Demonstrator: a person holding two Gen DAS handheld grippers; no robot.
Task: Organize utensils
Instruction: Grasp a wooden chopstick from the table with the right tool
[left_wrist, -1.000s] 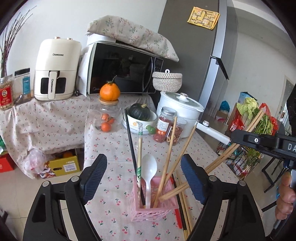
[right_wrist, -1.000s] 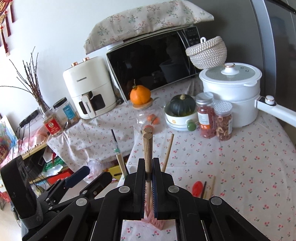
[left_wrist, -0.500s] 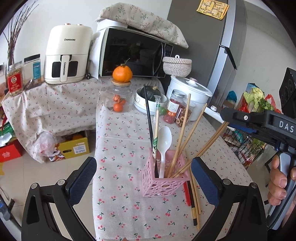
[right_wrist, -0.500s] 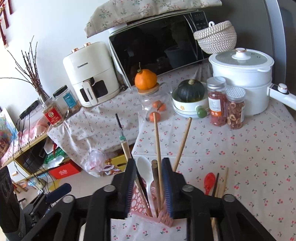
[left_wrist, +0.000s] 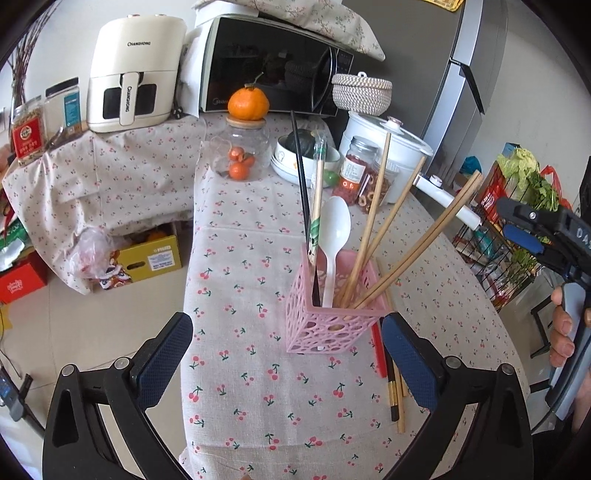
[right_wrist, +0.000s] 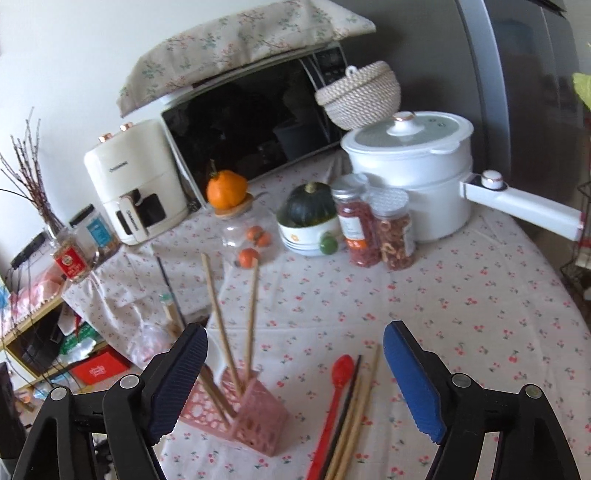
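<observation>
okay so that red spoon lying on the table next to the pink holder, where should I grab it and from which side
Grip the red spoon around mid-handle, coming from above with the open right gripper and its fingers across the handle. It lies flat beside the chopsticks, so its free side, toward the pink holder, probably gives the cleaner entry.

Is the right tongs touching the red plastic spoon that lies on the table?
Apart. In the right wrist view the right tongs stand open and empty, with tablecloth visible between each pad and the red plastic spoon.
</observation>
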